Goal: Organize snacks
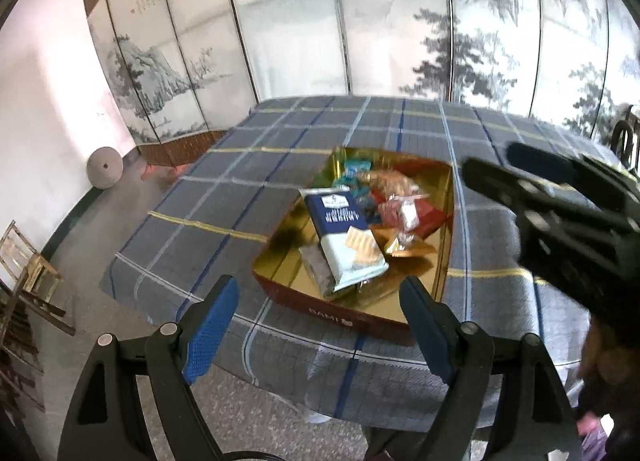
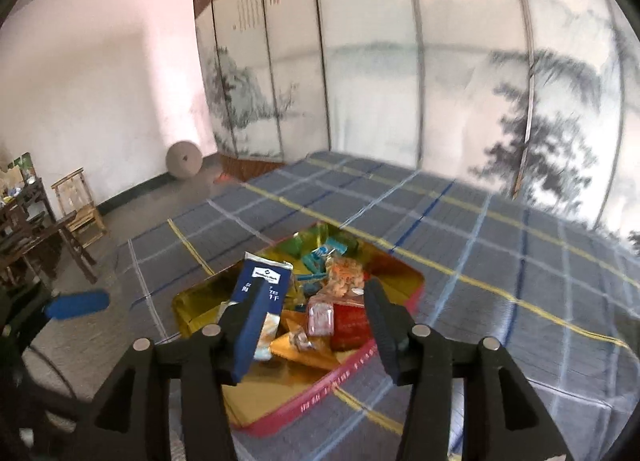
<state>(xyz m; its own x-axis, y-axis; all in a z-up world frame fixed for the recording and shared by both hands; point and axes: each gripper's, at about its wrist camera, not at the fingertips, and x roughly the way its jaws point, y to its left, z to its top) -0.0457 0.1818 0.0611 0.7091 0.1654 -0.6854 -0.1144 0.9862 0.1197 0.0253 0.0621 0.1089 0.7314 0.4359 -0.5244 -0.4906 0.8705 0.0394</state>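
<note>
Snacks (image 1: 352, 221) all sit in my tin (image 1: 448, 189); table bare, looks nearly done. Left gripper (image 1: 316, 325) and right gripper (image 2: 316, 325) both spread, empty.

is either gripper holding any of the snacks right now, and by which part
Neither. The left gripper and right gripper both stand open above the tin, with nothing between their fingers; the blue cracker pack lies inside it.
</note>
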